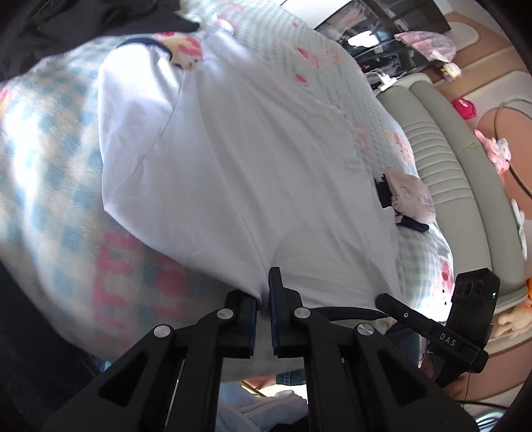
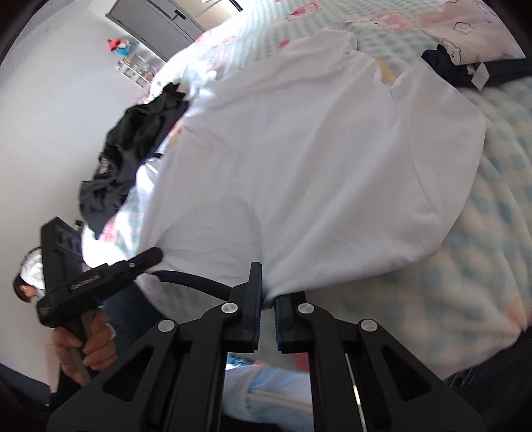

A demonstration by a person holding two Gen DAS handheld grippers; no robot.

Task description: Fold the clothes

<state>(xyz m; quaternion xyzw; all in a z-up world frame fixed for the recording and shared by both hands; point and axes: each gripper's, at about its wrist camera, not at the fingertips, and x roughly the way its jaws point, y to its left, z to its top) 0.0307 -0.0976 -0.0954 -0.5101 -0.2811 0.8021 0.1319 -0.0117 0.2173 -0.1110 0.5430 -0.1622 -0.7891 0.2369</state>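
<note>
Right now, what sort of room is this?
Most likely a bedroom: a checked quilt covers the bed, a padded headboard stands behind it, and a printed pillow lies near a white shirt.

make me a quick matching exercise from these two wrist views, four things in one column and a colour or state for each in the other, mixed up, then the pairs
Things:
1. white shirt
2. dark garment
3. bedspread
4. left gripper

Colour or state:
A. blue and white checks with pink cartoon prints
B. shut on the near hem of a garment
C. crumpled in a heap near the bed's edge
D. spread flat across the bed

Pairs: 1-D, 2-C, 3-A, 4-B
</note>
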